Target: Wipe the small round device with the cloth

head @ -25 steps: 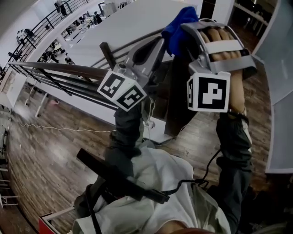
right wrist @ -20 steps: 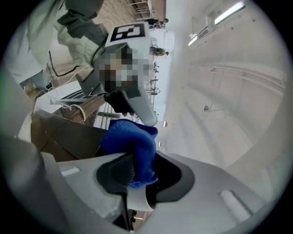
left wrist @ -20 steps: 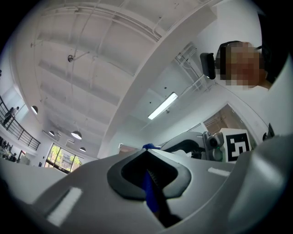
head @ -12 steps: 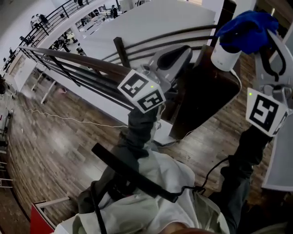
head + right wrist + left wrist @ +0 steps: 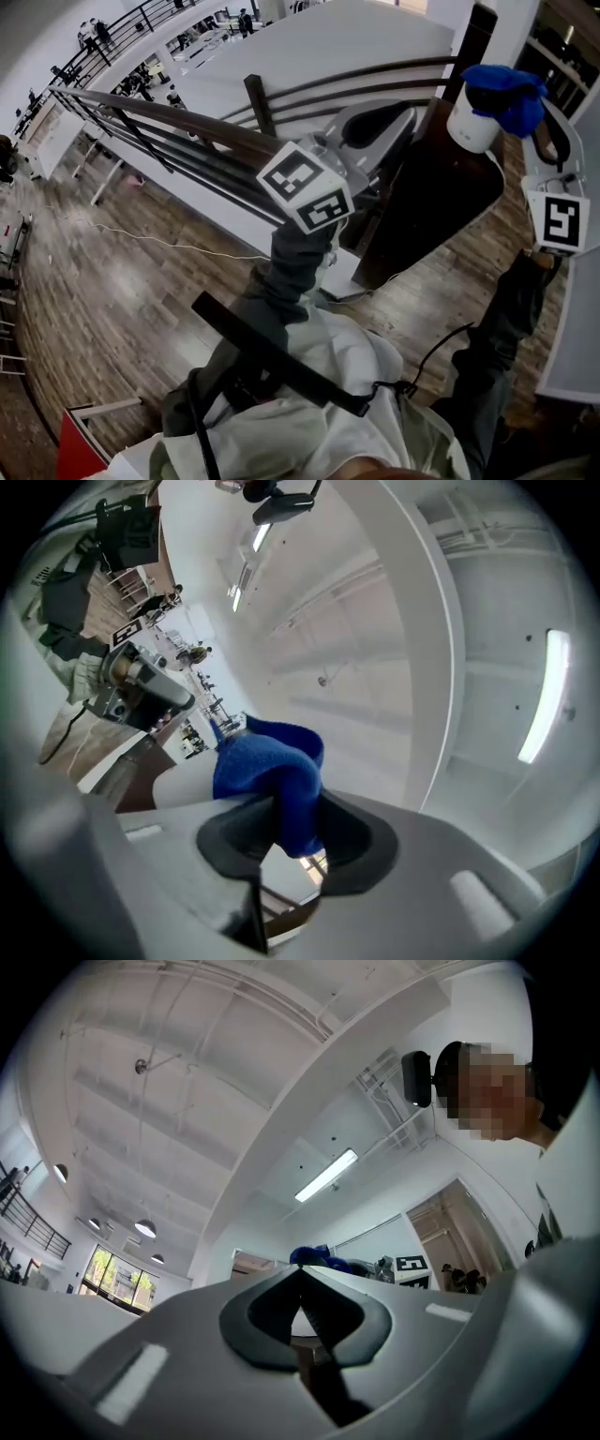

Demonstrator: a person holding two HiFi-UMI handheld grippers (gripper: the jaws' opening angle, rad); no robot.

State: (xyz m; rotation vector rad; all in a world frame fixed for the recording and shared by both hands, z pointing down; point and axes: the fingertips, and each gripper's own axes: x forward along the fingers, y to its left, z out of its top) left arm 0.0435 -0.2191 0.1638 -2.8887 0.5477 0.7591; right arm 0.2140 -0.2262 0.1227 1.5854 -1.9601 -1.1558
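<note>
**A:** What lies nearest under the head camera?

**B:** The person's white shirt point(image 5: 323, 361), crossed by a black strap point(image 5: 272, 354), with a grey sleeve running forward to each gripper.

**A:** How does the left gripper point(image 5: 300, 1281) stand?

**B:** Its own view shows the jaws pressed together with nothing between them, tipped up toward the ceiling. The head view shows only its back and its black-and-white marker cube point(image 5: 307, 197).

**A:** And the right gripper point(image 5: 286, 829)?

**B:** Its jaws are clamped on a bright blue cloth point(image 5: 267, 761). The right gripper view shows the fabric pinched between the dark pads, a detail the head view does not give.

**A:** Where is the device?

**B:** The small round white device point(image 5: 469, 127) stands on top of a dark brown wooden post point(image 5: 422, 197). The cloth is bunched over its top and touches it. The head view shows this plainly, while the left gripper view shows just a blue lump beyond its jaw tips.

**A:** What is farther off?

**B:** A dark curved metal railing point(image 5: 169, 117) runs left from the post. Below lies a wood-plank floor point(image 5: 122, 281), and past it is a bright hall with tiny figures.
</note>
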